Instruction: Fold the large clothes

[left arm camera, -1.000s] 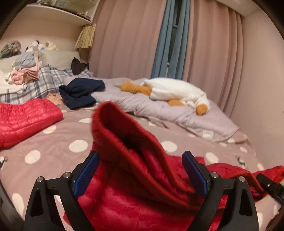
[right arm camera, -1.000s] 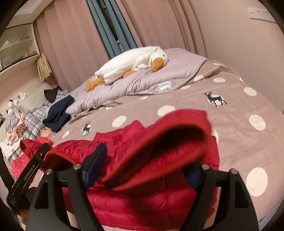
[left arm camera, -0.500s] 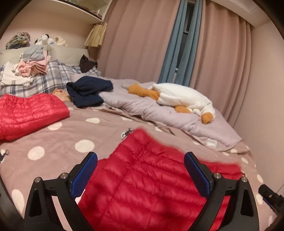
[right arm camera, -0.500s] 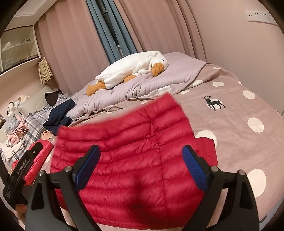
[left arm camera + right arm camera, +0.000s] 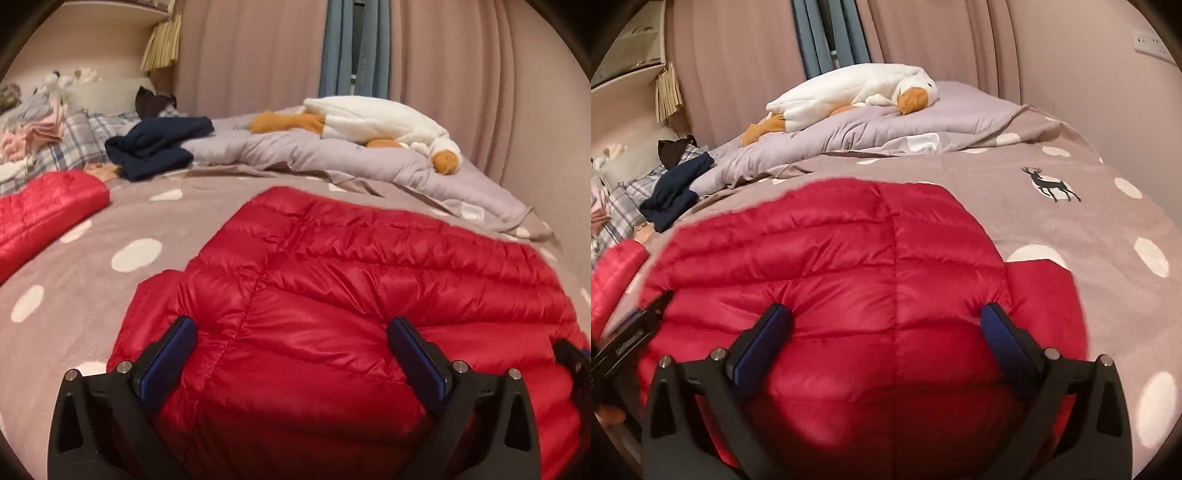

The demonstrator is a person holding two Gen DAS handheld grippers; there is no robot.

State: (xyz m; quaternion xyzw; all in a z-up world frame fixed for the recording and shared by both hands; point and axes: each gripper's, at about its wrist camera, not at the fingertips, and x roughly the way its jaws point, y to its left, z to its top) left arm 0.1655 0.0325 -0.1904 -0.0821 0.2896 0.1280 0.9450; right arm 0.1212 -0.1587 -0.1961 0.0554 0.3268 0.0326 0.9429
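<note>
A red quilted down jacket (image 5: 332,280) lies folded flat on the spotted bedspread (image 5: 74,258); it also fills the near part of the right wrist view (image 5: 849,266). My left gripper (image 5: 291,347) is open, its blue pads low over the jacket's near left part, holding nothing. My right gripper (image 5: 886,332) is open over the jacket's near right part, empty. The right gripper's tip shows at the left wrist view's right edge (image 5: 572,362); the left gripper shows at the right wrist view's left edge (image 5: 631,328).
A second folded red jacket (image 5: 40,214) lies to the left. A navy garment (image 5: 155,147), a lilac duvet (image 5: 332,158) with a white goose plush (image 5: 380,122), a plaid pillow with piled clothes (image 5: 33,136), and curtains lie beyond.
One second ago both grippers held up a fold of the jacket. They let it go; the jacket now lies flat and both grippers have dropped close over it.
</note>
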